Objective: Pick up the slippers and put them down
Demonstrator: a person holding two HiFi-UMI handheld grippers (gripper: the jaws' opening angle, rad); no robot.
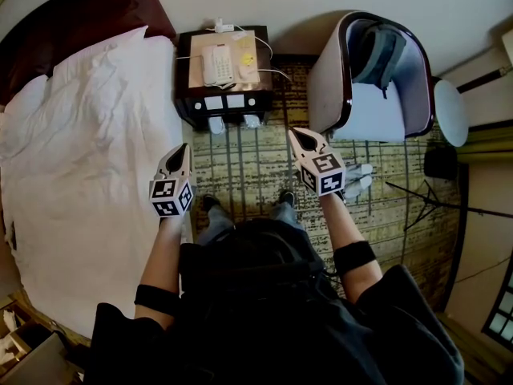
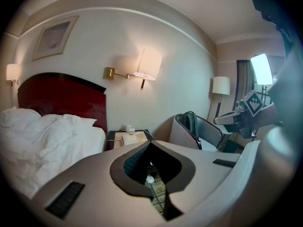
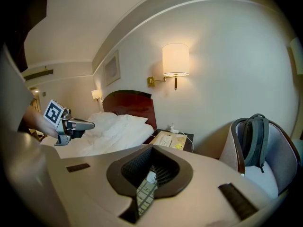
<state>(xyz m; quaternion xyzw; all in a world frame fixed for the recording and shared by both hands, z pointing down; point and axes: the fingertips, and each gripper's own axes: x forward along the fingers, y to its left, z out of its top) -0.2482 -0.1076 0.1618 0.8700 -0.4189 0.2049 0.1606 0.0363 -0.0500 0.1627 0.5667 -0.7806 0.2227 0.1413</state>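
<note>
Two white slippers point(image 1: 216, 124) point(image 1: 252, 121) lie side by side on the patterned carpet at the foot of the dark nightstand point(image 1: 192, 103). More white slippers point(image 1: 358, 180) lie on the carpet just right of my right hand. My left gripper point(image 1: 186, 147) hovers by the bed's edge, shut and empty. My right gripper point(image 1: 296, 134) hovers level with it on the right, also shut and empty. Both point toward the nightstand, short of the slippers. The left gripper view shows shut jaws point(image 2: 150, 145) and the right gripper point(image 2: 246, 113); the right gripper view shows shut jaws point(image 3: 151, 149) and the left gripper point(image 3: 71, 125).
A bed with white bedding point(image 1: 80, 159) fills the left. The nightstand carries a white telephone point(image 1: 216, 64) and cables. An armchair point(image 1: 329, 79) with a grey backpack point(image 1: 381, 50) stands at the right, with a round side table point(image 1: 451, 112) and a lamp stand point(image 1: 425, 203) beyond. The person's feet point(image 1: 210, 203) stand on the carpet.
</note>
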